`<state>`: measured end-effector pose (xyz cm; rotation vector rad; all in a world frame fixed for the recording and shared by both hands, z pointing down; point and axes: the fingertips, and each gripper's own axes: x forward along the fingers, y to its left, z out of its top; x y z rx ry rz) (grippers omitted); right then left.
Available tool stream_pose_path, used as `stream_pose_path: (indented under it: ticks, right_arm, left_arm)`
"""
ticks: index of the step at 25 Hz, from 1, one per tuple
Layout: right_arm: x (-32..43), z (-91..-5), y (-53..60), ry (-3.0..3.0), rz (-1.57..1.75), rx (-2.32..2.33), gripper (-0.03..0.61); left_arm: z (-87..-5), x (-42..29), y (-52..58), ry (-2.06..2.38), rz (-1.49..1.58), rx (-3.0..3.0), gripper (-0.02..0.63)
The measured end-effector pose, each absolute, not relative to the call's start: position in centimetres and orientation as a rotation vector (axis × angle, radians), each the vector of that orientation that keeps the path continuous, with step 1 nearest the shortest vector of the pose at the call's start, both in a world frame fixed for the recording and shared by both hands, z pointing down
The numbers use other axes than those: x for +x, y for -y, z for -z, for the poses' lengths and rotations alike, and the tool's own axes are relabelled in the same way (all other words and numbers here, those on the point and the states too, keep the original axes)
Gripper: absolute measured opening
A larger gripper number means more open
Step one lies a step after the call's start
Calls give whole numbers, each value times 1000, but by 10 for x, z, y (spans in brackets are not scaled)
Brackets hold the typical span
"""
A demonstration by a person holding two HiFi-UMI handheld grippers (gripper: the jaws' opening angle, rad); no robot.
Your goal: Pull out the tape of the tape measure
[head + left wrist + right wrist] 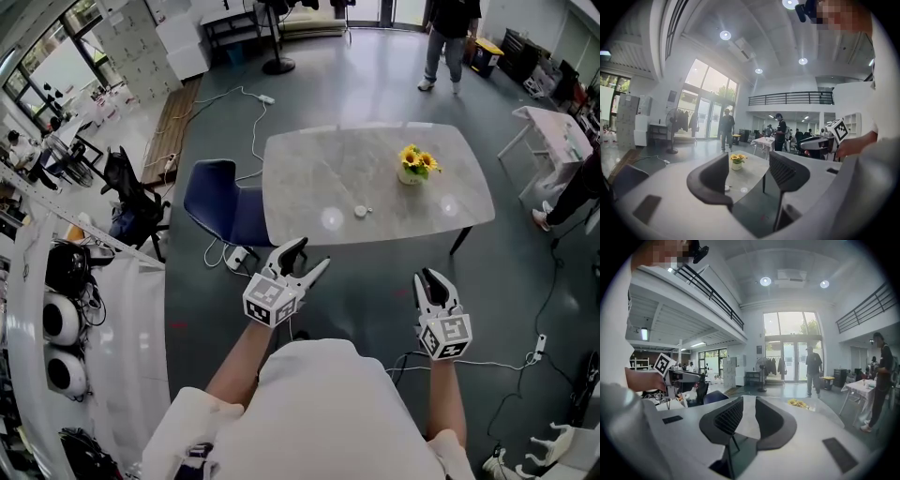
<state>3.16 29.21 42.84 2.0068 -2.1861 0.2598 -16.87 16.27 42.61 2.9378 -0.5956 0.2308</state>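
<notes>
The tape measure (361,212) is a small white round case lying near the middle of the grey marble table (309,159); in the left gripper view the tape measure (726,187) shows just past the left jaw. My left gripper (309,258) hangs in the air short of the table's near edge, jaws wide open and empty; the table shows through the gap of the left gripper (749,161). My right gripper (434,284) is held further right over the floor. The right gripper (749,406) has a narrow gap between its jaws and nothing in it.
A pot of yellow flowers (415,165) stands on the table's right part. A blue chair (220,202) sits at the table's left side. Cables (251,122) run over the floor. A person (448,37) stands beyond the table, and a white side table (553,131) is at the right.
</notes>
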Motion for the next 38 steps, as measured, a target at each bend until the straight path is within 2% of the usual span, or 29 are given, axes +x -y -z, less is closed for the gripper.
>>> stream_pose_path:
  ticks: [21, 38]
  right_arm:
    - [81, -451, -298, 2235, -317, 1936, 101]
    - [109, -468, -206, 2203, -354, 1930, 101]
  left_arm:
    - [-448, -142, -174, 727, -290, 2875, 284]
    - [-467, -99, -82, 682, -299, 2858, 284]
